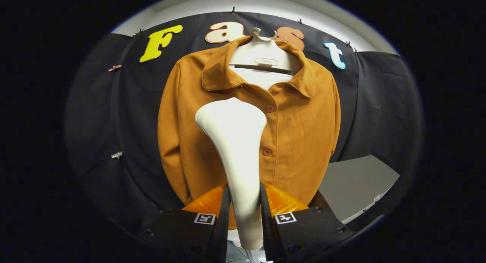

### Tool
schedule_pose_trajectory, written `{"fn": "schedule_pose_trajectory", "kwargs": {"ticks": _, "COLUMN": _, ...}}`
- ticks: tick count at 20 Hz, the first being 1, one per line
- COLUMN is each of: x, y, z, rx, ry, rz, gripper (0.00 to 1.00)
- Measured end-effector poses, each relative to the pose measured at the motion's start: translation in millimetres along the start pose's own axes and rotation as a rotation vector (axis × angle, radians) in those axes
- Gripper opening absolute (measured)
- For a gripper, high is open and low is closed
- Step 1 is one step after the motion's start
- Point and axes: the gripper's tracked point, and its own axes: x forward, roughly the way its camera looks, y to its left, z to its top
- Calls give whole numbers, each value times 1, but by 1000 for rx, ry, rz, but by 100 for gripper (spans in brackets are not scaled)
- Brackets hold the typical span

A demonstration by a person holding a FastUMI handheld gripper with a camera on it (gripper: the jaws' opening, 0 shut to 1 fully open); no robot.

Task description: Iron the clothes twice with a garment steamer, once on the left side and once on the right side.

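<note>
The garment steamer (237, 149) stands upright, its handle clamped between both fingers of the gripper (245, 213) so its head faces the cloth. The orange shirt (303, 134) hangs on a hanger (264, 56) just beyond, spread flat for the passes.

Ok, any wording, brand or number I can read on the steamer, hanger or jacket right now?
hanger: small oval badge, too blurred to read.
steamer, clamped between both fingers of the gripper: no text.
jacket: none.
square tags on the gripper: patterns, not words.
</note>
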Motion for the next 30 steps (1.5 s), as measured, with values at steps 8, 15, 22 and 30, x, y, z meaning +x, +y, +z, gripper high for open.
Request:
{"fn": "schedule_pose_trajectory", "kwargs": {"ticks": 8, "x": 26, "y": 10, "z": -33, "rx": -32, "ry": 71, "rz": -37, "gripper": 42}}
{"fn": "schedule_pose_trajectory", "kwargs": {"ticks": 15, "x": 34, "y": 14, "z": -91, "rx": -33, "ry": 178, "rz": -36, "gripper": 42}}
{"fn": "schedule_pose_trajectory", "kwargs": {"ticks": 22, "x": 40, "y": 15, "z": -147, "rx": -32, "ry": 285, "rz": -27, "gripper": 42}}
{"fn": "schedule_pose_trajectory", "kwargs": {"ticks": 30, "x": 32, "y": 12, "z": -211, "rx": -41, "ry": 405, "rz": -10, "gripper": 42}}
